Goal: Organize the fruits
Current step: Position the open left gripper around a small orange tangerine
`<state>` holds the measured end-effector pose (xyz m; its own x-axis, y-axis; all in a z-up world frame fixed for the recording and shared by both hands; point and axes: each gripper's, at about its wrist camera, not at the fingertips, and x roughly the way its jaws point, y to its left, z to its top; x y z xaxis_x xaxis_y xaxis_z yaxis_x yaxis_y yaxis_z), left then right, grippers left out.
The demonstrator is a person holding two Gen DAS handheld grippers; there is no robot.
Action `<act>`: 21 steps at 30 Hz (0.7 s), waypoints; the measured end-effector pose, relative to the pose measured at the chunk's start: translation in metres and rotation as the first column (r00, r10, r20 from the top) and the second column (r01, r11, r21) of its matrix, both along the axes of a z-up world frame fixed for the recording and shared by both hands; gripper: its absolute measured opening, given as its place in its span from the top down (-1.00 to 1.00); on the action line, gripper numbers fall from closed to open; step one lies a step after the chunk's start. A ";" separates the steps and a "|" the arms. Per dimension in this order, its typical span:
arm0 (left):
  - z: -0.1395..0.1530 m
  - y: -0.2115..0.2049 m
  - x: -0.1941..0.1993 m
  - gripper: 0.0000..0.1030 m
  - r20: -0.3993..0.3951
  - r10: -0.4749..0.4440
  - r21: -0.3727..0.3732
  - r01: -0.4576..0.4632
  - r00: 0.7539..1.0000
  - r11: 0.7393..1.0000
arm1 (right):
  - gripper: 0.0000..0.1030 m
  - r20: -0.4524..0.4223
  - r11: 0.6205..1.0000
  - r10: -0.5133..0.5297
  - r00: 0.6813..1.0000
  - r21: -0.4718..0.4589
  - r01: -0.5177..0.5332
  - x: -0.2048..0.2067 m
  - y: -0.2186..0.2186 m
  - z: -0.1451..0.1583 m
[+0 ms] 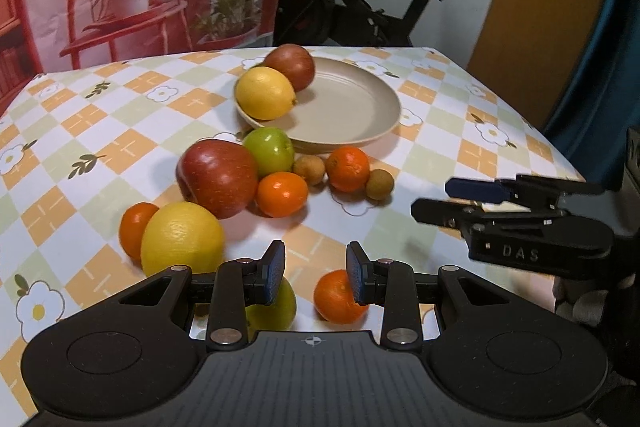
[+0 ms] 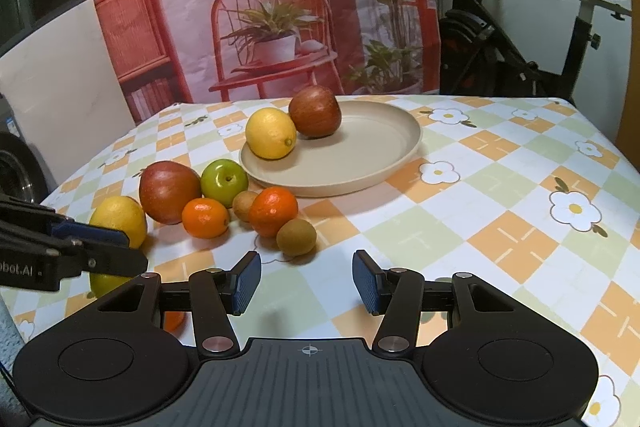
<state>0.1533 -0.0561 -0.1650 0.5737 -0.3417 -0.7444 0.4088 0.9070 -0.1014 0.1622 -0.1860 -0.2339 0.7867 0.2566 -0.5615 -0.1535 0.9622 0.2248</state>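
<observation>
Both grippers empty: left gripper (image 1: 316,273) jaws partly open, nothing between the pads, hovering over a tangerine (image 1: 338,297) and a green fruit (image 1: 272,307) close below, probably lining up the next pick. Right gripper (image 2: 306,281) jaws slightly wider, bare tablecloth (image 2: 500,195) beneath, likely parked clear. Ahead, loose fruit clustered: big red apple (image 1: 218,177), green apple (image 1: 270,151), lemon (image 1: 182,245), more tangerines, small brown fruits. Beige plate (image 1: 360,107) beyond already holds a lemon (image 1: 264,93) and a red apple (image 1: 290,65), pushed to its far-left side, leaving room
</observation>
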 end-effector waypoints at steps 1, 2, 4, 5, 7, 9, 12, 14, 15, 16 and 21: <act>0.000 -0.001 0.000 0.32 0.000 -0.009 0.004 0.009 1.000 1.000 | 0.07 0.003 1.000 -0.005 1.000 0.000 0.005 0.000 -0.001 0.000; -0.001 -0.003 -0.001 0.32 0.000 -0.016 0.008 0.016 1.000 1.000 | 0.07 0.004 1.000 -0.011 1.000 0.001 0.011 0.000 -0.002 0.001; -0.002 -0.006 -0.002 0.32 0.000 -0.036 0.018 0.036 0.999 0.999 | 0.07 0.005 1.000 -0.018 1.000 0.002 0.018 0.000 -0.004 0.001; -0.002 -0.009 -0.004 0.32 0.000 -0.046 0.024 0.046 0.999 0.999 | 0.07 0.007 1.000 -0.020 1.000 0.003 0.020 -0.001 -0.005 0.001; -0.003 -0.013 -0.006 0.32 -0.001 -0.072 0.039 0.072 0.997 0.997 | 0.07 0.008 1.000 -0.022 1.000 0.004 0.022 -0.001 -0.007 0.002; -0.004 -0.017 -0.008 0.32 -0.001 -0.093 0.050 0.093 0.996 0.994 | 0.07 0.009 1.000 -0.022 1.000 0.004 0.022 -0.001 -0.007 0.002; -0.006 -0.019 -0.009 0.32 -0.005 -0.111 0.056 0.111 0.994 0.992 | 0.07 0.008 1.000 -0.023 1.000 0.005 0.023 -0.001 -0.007 0.002; -0.006 -0.019 -0.009 0.32 -0.007 -0.114 0.055 0.114 0.993 0.992 | 0.07 0.007 1.000 -0.025 1.000 0.007 0.025 -0.002 -0.008 0.003; -0.006 -0.019 -0.010 0.32 -0.009 -0.115 0.055 0.115 0.993 0.992 | 0.07 0.007 1.000 -0.027 1.000 0.008 0.027 -0.002 -0.009 0.003; -0.007 -0.019 -0.010 0.32 -0.010 -0.118 0.056 0.118 0.993 0.991 | 0.07 0.007 1.000 -0.028 1.000 0.009 0.028 -0.002 -0.009 0.003; -0.004 -0.018 -0.010 0.32 0.002 -0.108 0.055 0.108 0.994 0.993 | 0.07 0.007 0.999 -0.031 0.999 0.014 0.031 -0.003 -0.010 0.003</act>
